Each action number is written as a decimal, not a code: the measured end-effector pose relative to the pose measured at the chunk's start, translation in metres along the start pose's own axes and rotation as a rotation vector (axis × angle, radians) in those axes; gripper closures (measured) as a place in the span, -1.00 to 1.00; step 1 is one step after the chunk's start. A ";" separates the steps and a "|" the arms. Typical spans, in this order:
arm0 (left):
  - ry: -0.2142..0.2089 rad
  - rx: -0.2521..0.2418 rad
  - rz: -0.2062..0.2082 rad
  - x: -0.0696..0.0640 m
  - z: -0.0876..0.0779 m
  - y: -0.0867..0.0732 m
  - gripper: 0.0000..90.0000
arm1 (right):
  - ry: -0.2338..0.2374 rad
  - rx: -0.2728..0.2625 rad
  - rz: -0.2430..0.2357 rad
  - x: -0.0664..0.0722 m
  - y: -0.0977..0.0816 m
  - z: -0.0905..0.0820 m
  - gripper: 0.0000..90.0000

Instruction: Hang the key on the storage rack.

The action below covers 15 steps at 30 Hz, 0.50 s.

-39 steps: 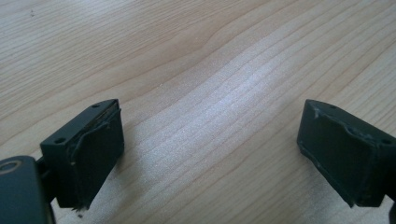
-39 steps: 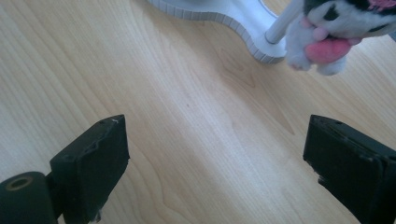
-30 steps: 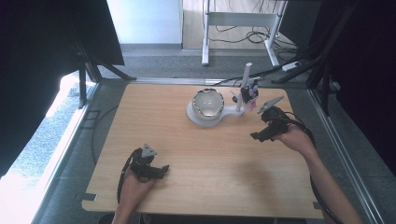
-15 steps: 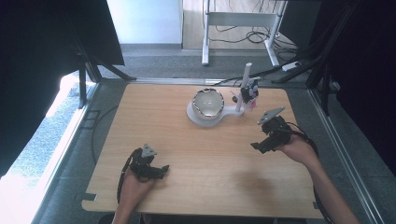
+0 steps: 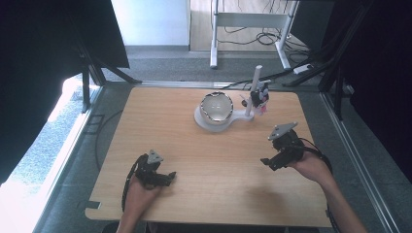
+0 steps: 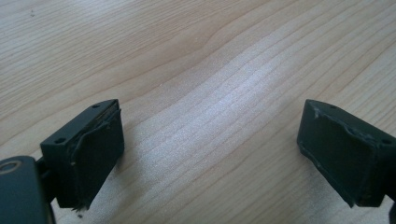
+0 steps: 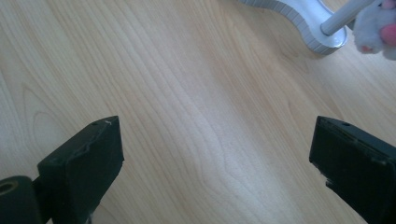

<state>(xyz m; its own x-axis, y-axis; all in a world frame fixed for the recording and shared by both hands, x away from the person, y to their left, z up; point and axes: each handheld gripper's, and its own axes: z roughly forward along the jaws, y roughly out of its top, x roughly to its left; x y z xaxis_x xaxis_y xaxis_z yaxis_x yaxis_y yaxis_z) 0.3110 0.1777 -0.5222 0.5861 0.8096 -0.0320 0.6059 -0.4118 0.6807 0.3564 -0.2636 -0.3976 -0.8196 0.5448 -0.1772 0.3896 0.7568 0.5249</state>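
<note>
A white stand (image 5: 213, 121) sits at the table's far middle, with a round bowl (image 5: 216, 107) on its base and an upright post (image 5: 253, 91). A small dark and pink-white charm (image 5: 260, 96) hangs on that post. My left gripper (image 5: 167, 177) lies low near the front left of the table, open, with bare wood between its jaws (image 6: 210, 140). My right gripper (image 5: 266, 163) hovers at the right, open and holding nothing (image 7: 215, 154). In the right gripper view the stand's base (image 7: 303, 23) and a fluffy white-pink toy (image 7: 379, 23) sit at the top right.
The wooden table (image 5: 175, 126) has a notch at its front left corner (image 5: 94, 213). Dark curtains stand at both sides. A white frame with cables (image 5: 252, 24) stands on the floor beyond the table.
My right gripper has drawn back from beside the stand toward the near right of the table. The left gripper has stayed in place.
</note>
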 end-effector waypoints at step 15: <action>0.001 0.001 0.004 0.000 0.000 0.000 -0.84 | 0.043 -0.020 0.002 0.030 -0.013 0.015 -0.94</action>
<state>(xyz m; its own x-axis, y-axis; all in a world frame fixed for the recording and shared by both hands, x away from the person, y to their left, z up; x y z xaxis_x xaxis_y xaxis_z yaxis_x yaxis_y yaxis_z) 0.3110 0.1778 -0.5222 0.5882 0.8082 -0.0281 0.6040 -0.4159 0.6798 0.3327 -0.2518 -0.4227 -0.8361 0.5303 -0.1406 0.3834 0.7481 0.5416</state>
